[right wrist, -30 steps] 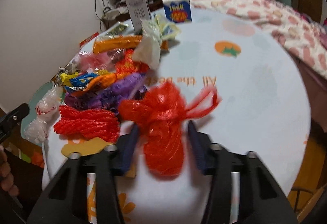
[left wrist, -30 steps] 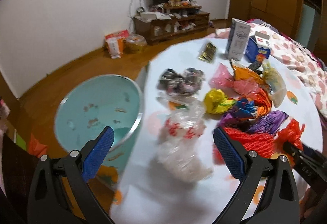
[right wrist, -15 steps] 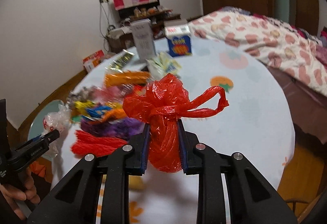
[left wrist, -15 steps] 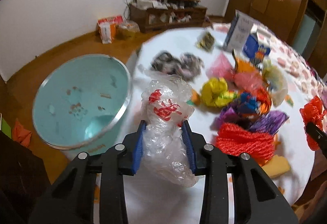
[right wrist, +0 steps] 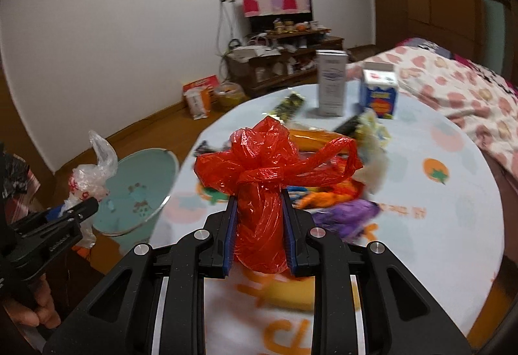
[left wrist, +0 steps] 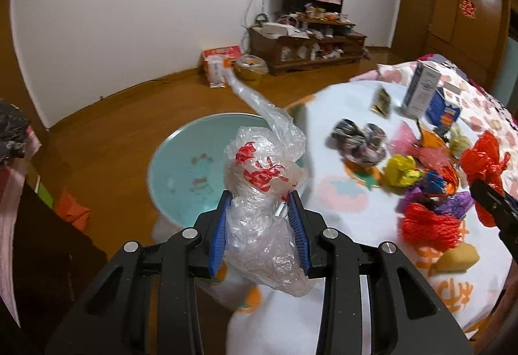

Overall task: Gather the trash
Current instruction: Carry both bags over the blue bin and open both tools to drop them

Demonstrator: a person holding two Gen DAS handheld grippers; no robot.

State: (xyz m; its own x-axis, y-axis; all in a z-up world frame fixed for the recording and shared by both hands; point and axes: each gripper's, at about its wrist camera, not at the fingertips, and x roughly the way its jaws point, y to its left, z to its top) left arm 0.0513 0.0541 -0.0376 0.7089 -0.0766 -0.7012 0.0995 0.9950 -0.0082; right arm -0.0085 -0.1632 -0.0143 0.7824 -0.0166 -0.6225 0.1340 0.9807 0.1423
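My left gripper is shut on a clear plastic bag with red print and holds it in the air, just in front of the light-blue trash bin that stands on the floor beside the table. My right gripper is shut on a knotted red plastic bag and holds it above the table. The red bag also shows at the right of the left wrist view. The clear bag and the bin show at the left of the right wrist view.
The round table with a white printed cloth carries a pile of trash: red netting, a purple wrapper, a yellow wad, a dark crumpled wrapper. A white carton and a blue carton stand at the far side.
Both grippers closed on their bags and lifted them off the table. The left one has carried the clear bag leftward toward the bin; the right one has raised the red bag.
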